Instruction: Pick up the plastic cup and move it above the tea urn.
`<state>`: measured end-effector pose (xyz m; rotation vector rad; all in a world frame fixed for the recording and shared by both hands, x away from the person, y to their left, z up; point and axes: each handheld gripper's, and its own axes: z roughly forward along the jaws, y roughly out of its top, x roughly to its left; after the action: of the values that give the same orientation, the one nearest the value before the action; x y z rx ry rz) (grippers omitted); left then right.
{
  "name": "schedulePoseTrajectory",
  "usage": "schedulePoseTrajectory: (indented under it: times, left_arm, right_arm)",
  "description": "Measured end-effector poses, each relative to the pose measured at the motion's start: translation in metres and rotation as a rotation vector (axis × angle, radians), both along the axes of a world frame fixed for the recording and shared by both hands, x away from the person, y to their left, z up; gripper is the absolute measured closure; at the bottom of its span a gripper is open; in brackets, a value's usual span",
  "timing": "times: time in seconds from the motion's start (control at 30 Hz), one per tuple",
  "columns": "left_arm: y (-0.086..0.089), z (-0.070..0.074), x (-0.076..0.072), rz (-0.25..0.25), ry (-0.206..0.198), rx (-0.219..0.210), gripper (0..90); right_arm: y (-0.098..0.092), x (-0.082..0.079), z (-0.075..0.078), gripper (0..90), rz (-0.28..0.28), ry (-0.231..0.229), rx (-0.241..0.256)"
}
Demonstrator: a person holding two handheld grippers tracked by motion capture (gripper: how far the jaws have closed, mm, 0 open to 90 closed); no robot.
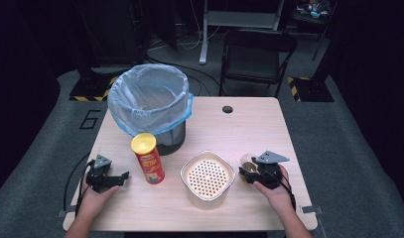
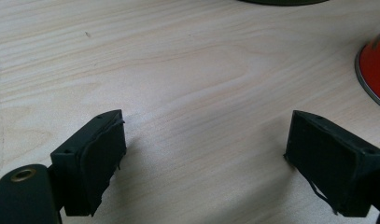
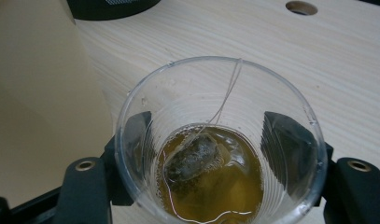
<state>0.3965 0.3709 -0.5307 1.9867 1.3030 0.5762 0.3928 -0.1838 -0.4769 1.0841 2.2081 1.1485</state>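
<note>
Surface: pale wooden surface [image 1: 249, 124], far half bare.
Bin: lined, back left [image 1: 150, 101].
Strainer bowl: cream perforated bowl [image 1: 207, 177], just left of the cup.
Right gripper [image 3: 211, 140]: jaws either side of clear plastic cup of tea [image 3: 220, 154], near right edge; whether they clamp it, cannot tell.
Left gripper [image 2: 204, 154]: low, jaws wide, holding nothing, beside red crisp tube [image 1: 148, 158].

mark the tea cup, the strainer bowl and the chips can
clear plastic cup [image 3: 220, 140], right gripper view, tea bag inside it, jaws at its sides.
strainer bowl [image 1: 208, 177], high view, perforated insert.
chips can [image 1: 151, 166], high view, red side wall.

clear cup [image 3: 220, 140], amber tea [image 3: 225, 186]
</note>
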Motion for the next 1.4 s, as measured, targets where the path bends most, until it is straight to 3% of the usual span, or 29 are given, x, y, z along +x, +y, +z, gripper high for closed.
schedulePoseTrajectory:
  times: [0.07,0.17,0.2,0.27,0.57,0.77,1.0,1.27,1.4]
  left_arm:
    - [0.0,0.0,0.0,0.0,0.0,0.0,11.7]
    - [0.0,0.0,0.0,0.0,0.0,0.0,11.7]
    - [0.0,0.0,0.0,0.0,0.0,0.0,11.7]
    - [0.0,0.0,0.0,0.0,-0.001,-0.001,11.7]
    - [0.0,0.0,0.0,0.001,0.0,0.0,11.7]
    - [0.0,0.0,0.0,0.001,0.001,0.0,11.7]
    - [0.0,0.0,0.0,0.001,0.001,0.0,11.7]
    - [0.0,0.0,0.0,0.001,0.001,0.0,11.7]
    - [0.0,0.0,0.0,0.001,0.001,0.0,11.7]
  right_arm:
    - [0.001,0.002,0.011,34.7,0.042,-0.02,-0.052]
    - [0.003,0.004,0.02,35.0,0.074,-0.033,-0.081]
    - [0.005,0.005,0.031,35.2,0.124,-0.048,-0.139]
    - [0.009,0.006,0.041,35.3,0.153,-0.062,-0.167]
    - [0.031,0.015,0.064,35.6,0.221,-0.131,-0.155]
    - [0.05,0.022,0.076,35.9,0.262,-0.18,-0.201]
    - [0.061,0.032,0.083,35.8,0.288,-0.221,-0.237]
    - [0.069,0.038,0.084,35.7,0.331,-0.227,-0.254]
    - [0.074,0.039,0.083,35.7,0.355,-0.258,-0.286]
